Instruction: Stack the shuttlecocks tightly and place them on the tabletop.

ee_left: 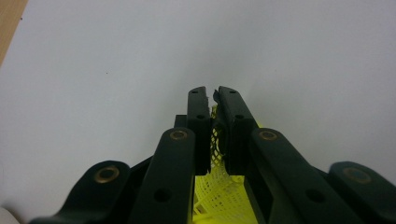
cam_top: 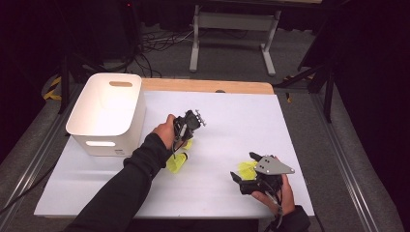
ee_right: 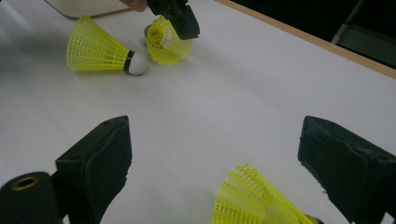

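I take the white bin (cam_top: 107, 112) at the far left of the desk (cam_top: 232, 121) as my landmark. My left claw (cam_top: 185, 138) sits just to the right of the bin, toward the desk's middle, and it is clenched on a yellow shuttlecock (ee_left: 219, 186): in the left gripper view the two black jaws stand nearly together with the yellow mesh skirt pinched between them and spilling out below. In the right gripper view that same shuttlecock (ee_right: 164, 42) hangs from the claw tip with its open skirt facing the camera, low over the desk. A second shuttlecock (ee_right: 100, 49) lies on its side just beside it, white cork tip pointing toward the held one; in the high view it lies right of the bin and nearer me (cam_top: 177, 163). My right claw (cam_top: 244, 179) is well to the right of the bin, near the front edge, and it is released, jaws spread wide. A third shuttlecock (ee_right: 254, 198) lies on the desk between those spread jaws, and I can't tell that either pad touches it.
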`<state>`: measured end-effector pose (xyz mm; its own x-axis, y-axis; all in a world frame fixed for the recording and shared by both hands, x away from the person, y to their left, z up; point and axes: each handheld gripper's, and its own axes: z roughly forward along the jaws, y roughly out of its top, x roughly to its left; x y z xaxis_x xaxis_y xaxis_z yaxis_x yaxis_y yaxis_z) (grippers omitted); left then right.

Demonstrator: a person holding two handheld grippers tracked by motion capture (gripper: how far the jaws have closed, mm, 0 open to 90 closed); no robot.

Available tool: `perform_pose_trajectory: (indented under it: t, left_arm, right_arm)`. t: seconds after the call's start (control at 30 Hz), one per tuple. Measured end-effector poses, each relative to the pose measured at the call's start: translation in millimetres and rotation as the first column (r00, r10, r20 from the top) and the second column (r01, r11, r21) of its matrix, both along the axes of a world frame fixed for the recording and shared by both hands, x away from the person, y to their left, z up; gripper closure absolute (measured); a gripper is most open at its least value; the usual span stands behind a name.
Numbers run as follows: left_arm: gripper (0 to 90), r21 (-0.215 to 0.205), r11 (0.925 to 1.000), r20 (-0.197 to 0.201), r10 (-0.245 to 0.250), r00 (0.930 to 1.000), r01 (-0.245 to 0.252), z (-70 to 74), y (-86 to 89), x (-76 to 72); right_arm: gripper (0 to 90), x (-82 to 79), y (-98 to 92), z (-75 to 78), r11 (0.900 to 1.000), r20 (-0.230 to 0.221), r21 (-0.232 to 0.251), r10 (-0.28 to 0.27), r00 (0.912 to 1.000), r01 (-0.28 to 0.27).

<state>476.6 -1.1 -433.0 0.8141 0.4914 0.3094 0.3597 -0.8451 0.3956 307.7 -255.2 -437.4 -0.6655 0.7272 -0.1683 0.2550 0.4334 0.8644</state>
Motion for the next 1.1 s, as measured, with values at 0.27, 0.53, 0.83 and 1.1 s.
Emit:
perform_pose_trajectory:
  t: [0.27, 0.53, 0.83, 1.1]
  left_arm:
    - [74.2, -0.018, 0.9998, 0.008, 0.006, 1.0, -0.006, 0.7, 2.1, 1.0]
    - [67.9, -0.059, 0.9983, 0.013, -0.004, 0.9999, 0.005, 7.7, 8.1, -1.3]
    - [57.7, -0.159, 0.9863, 0.088, -0.029, 0.9956, 0.043, 29.5, 27.3, -19.8]
    - [49.9, -0.25, 0.9614, 0.191, -0.066, 0.9794, 0.114, 42.9, 56.8, -53.9]
  right_arm:
    - [10.7, 0.1, 1.2, -0.7, 1.0, -0.005, 0.0, 0.003, 1.0, -0.003]
    - [10.7, 0.7, 0.7, -1.0, 1.0, -0.008, 0.005, 0.005, 1.0, -0.005]
    - [10.6, -0.5, -0.1, 0.7, 1.0, 0.003, 0.013, -0.007, 1.0, 0.007]
    - [10.7, -1.4, 0.9, 2.5, 1.0, 0.015, 0.009, -0.015, 0.9998, 0.015]
